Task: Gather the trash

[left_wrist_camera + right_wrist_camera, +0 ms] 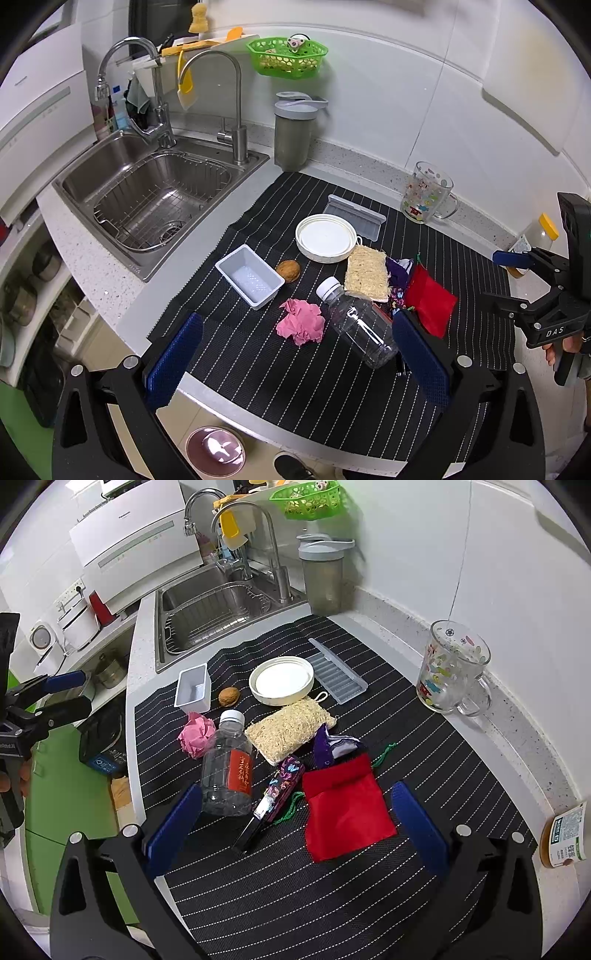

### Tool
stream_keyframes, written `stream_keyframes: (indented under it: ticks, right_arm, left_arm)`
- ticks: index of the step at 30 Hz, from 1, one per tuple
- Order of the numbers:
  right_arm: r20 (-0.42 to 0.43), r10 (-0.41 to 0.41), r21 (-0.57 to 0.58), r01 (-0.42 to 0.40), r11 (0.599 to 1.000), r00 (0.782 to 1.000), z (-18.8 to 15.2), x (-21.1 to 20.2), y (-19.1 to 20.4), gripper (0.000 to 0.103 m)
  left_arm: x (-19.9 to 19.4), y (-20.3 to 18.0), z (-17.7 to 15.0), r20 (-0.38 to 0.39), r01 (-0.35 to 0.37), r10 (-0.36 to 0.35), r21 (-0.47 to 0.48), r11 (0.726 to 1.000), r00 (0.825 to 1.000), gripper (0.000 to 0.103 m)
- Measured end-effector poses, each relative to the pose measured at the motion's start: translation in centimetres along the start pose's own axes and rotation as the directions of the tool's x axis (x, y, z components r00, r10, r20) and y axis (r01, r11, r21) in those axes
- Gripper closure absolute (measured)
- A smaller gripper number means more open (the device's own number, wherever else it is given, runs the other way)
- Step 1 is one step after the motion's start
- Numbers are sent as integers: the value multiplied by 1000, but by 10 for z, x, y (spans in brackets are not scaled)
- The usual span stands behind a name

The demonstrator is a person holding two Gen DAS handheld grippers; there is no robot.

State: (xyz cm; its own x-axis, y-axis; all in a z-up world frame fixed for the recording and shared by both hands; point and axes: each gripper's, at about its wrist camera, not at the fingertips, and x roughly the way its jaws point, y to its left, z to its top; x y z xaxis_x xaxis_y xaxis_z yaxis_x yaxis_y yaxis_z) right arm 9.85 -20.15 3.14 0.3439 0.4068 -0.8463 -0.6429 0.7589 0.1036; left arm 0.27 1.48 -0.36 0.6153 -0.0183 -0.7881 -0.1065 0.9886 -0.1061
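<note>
On a black striped mat [280, 373] [295, 886] lie a crumpled pink paper [301, 321] [196, 734], an empty clear plastic bottle [358, 323] [229, 768] on its side, a brown walnut [288, 270] [229, 696] and a red pouch [430, 299] [343, 808]. My left gripper [295, 358] is open and empty, held above the mat's near edge, just short of the paper and bottle. My right gripper [295, 827] is open and empty, over the red pouch and a patterned case [279, 790].
A small grey tray [251, 275] [194, 688], white lid [325, 238] [282, 679], loofah pad [367, 273] [290, 729], grey ribbed tray [356, 216] [338, 672] and glass mug [426, 192] [452, 668] are around. The sink [147, 195] [218, 616] is left. A pink bin [216, 450] stands on the floor.
</note>
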Motion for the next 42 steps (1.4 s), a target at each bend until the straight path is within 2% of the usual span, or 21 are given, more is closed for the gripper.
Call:
stream_keyframes:
  ticks: [28,37,42]
  right_arm:
    - [-28,23,-3,-23,1000,999,0,8,6,3]
    - [-54,44,-17,-45,999,998,5,29,18,3]
    - [-97,50,-45,-55,997,994,8,53,33,3]
  left_arm:
    - [1,-1,-2,-7,-4,4,9,1000,1000,5]
    - [5,5,-1,-15,-8,8,6,1000,1000,5]
    - [8,11,-3,-29,-12,12,-1,1000,1000,5]
